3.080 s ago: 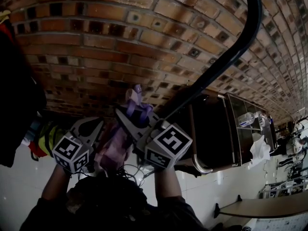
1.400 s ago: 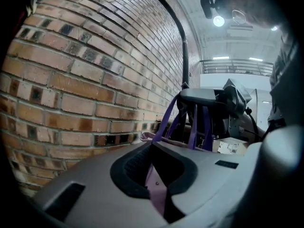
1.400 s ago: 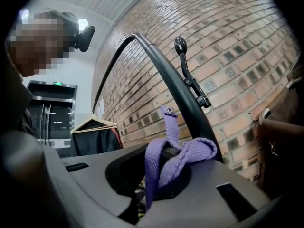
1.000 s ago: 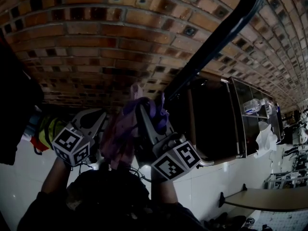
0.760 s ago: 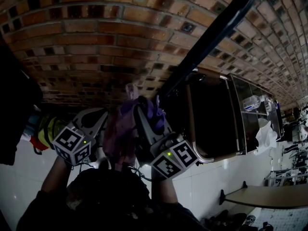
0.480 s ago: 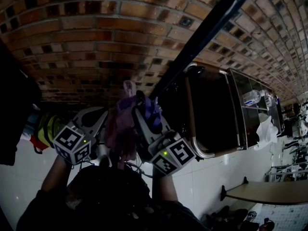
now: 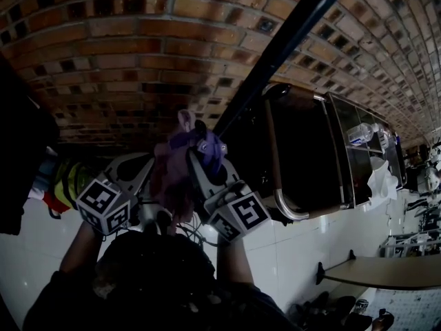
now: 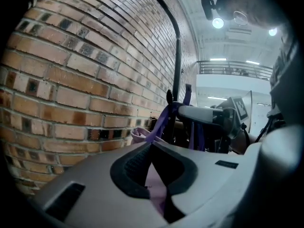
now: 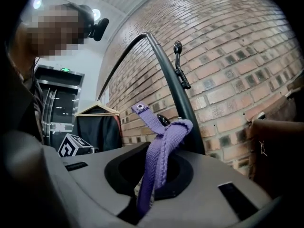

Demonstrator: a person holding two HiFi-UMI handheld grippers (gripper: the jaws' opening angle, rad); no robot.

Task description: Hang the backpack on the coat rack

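A lilac backpack (image 7: 171,181) hangs between my two grippers in front of a brick wall. My left gripper (image 7: 142,169) is shut on a fold of its lilac fabric (image 8: 156,194). My right gripper (image 7: 201,156) holds the purple top strap (image 9: 160,153), which runs up out of the nearly closed jaws. These jaws have just been opening a little, with the strap still between them. The strap's loop lies against the black coat rack pole (image 9: 166,75), right by a small black knob (image 9: 163,121). A higher hook (image 9: 180,68) sticks out of the pole.
The black pole (image 7: 279,50) slants up to the right across the brick wall (image 7: 138,61). A dark glass-fronted cabinet (image 7: 310,164) stands to its right. Dark and bright clothes (image 7: 58,185) hang at the left, and a coat on a wooden hanger (image 9: 97,120).
My right gripper has rolled and sunk a little with the strap, close to the pole. The left gripper has stayed almost where it was, still on the backpack.
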